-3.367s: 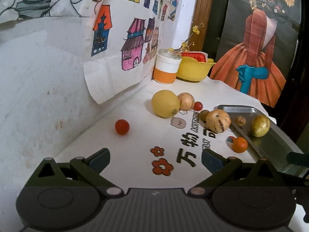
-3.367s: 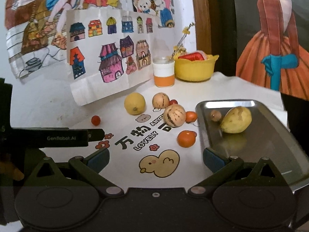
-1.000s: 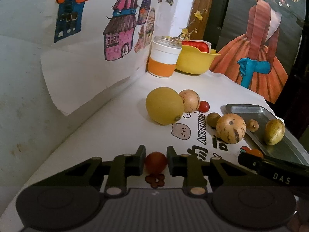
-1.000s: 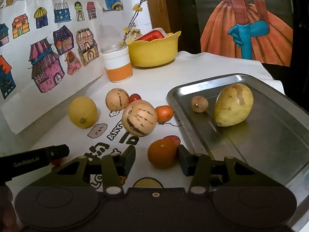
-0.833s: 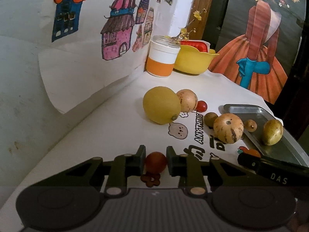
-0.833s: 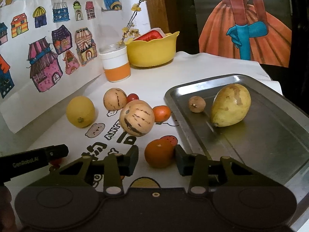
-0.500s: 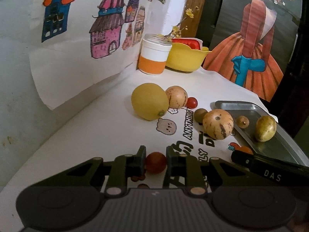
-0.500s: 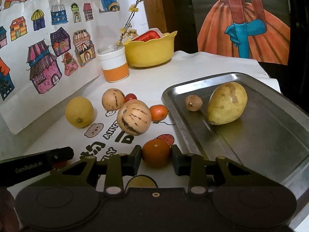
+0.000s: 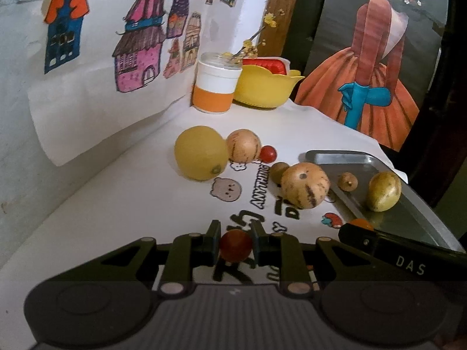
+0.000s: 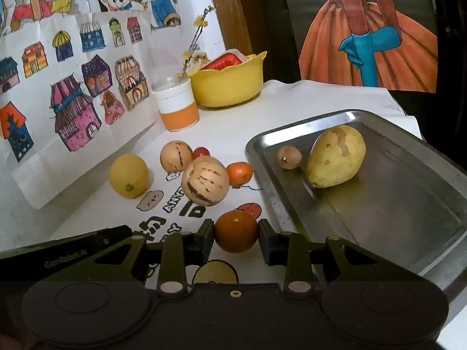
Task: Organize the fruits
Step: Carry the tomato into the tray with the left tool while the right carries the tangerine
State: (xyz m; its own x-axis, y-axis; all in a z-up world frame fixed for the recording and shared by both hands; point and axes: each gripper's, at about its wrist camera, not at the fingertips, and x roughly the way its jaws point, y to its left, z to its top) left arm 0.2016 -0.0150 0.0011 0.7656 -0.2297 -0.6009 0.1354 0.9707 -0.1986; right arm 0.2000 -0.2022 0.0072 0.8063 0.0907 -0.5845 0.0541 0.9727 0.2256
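My left gripper (image 9: 235,245) is shut on a small red cherry tomato (image 9: 235,246), held just above the printed cloth. My right gripper (image 10: 236,234) is shut on an orange mandarin (image 10: 236,230), left of the steel tray (image 10: 394,210). The tray holds a yellow-green mango (image 10: 335,157) and a small brown fruit (image 10: 289,157). On the cloth lie a lemon (image 10: 128,179), two striped melon-like fruits (image 10: 205,185) (image 10: 175,156), a second cherry tomato (image 10: 200,152) and a small orange fruit (image 10: 239,172). The right gripper's finger (image 9: 397,250) shows at the lower right of the left wrist view.
A white and orange cup (image 10: 176,108) and a yellow bowl (image 10: 230,83) stand at the back against the wall. Paper drawings (image 10: 81,110) hang down to the table on the left. A painted figure in an orange dress (image 10: 367,38) stands behind the tray.
Both grippers went from open to shut: the left on the cherry tomato, the right on the mandarin. Over the last second the left has drifted right towards the tray; the right finished closing.
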